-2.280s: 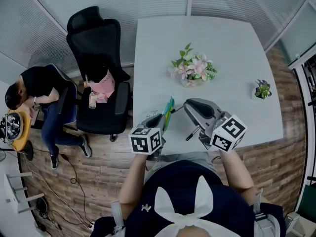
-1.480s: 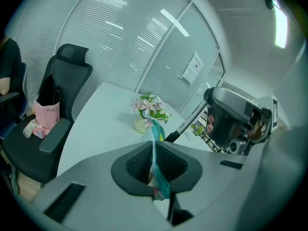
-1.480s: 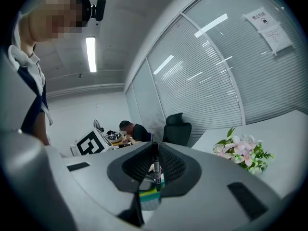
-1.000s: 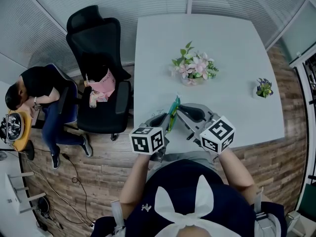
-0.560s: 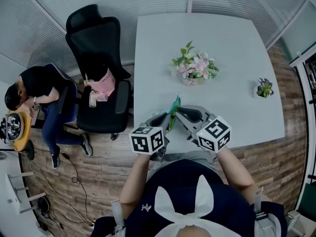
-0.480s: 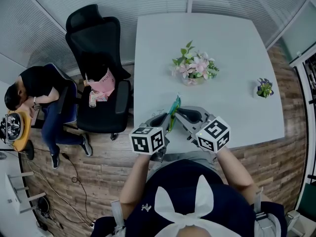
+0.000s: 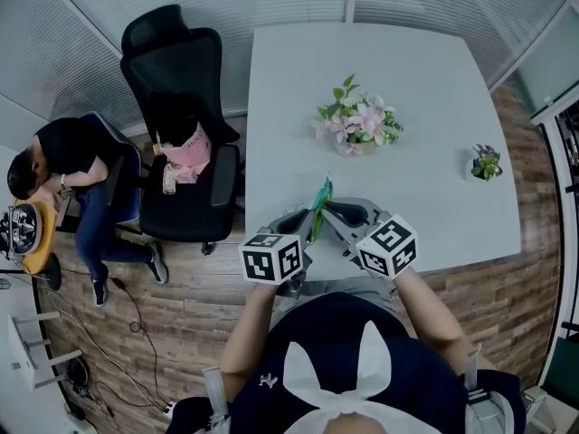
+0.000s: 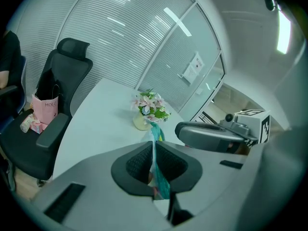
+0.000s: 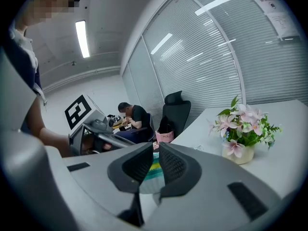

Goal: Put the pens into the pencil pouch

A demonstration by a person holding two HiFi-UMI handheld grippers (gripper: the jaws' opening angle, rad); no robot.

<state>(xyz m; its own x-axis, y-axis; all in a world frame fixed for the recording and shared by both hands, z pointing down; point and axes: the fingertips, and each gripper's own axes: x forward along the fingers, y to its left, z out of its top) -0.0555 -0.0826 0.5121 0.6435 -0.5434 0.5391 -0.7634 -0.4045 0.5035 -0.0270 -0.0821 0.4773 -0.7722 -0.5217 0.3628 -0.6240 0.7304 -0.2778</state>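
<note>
Near the bench's lower edge, the left hand-held gripper clamps the teal pencil pouch upright; the right hand-held gripper, nearly closed, nips its striped edge

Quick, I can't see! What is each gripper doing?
Left gripper: closed on the flat teal fabric pouch.
Right gripper: closed, apparently on a thin black pen.
</note>
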